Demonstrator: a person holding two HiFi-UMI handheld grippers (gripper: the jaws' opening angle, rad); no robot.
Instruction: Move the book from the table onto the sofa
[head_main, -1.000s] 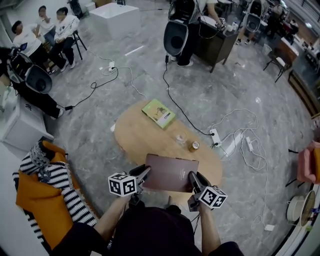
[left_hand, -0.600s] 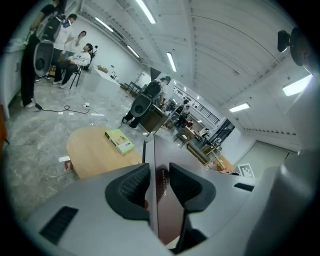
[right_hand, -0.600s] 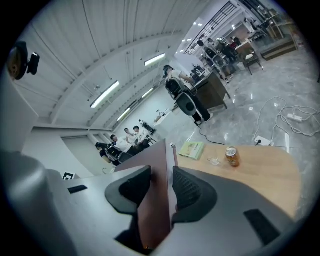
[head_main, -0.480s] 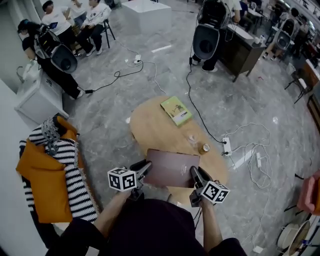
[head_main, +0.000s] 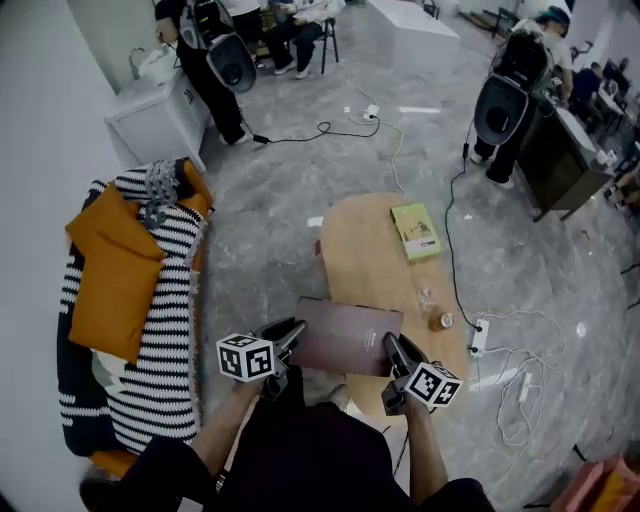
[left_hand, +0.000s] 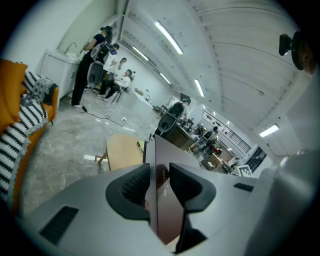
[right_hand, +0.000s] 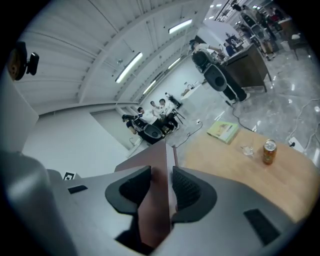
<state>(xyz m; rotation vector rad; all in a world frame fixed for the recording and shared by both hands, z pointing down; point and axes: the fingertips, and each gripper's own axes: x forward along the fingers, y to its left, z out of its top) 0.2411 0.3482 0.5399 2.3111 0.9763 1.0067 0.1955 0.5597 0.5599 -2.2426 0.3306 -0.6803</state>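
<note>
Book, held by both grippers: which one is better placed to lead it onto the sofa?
Left. The left gripper and right gripper are both shut on the book, but the sofa lies on the left gripper's side; the right one is nearer the table.

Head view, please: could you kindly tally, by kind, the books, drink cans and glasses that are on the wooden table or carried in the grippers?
Books: 2, the maroon book carried in the grippers and the green book
Cans: 1, the can
Glasses: 1, the glass
Total: 4
</note>
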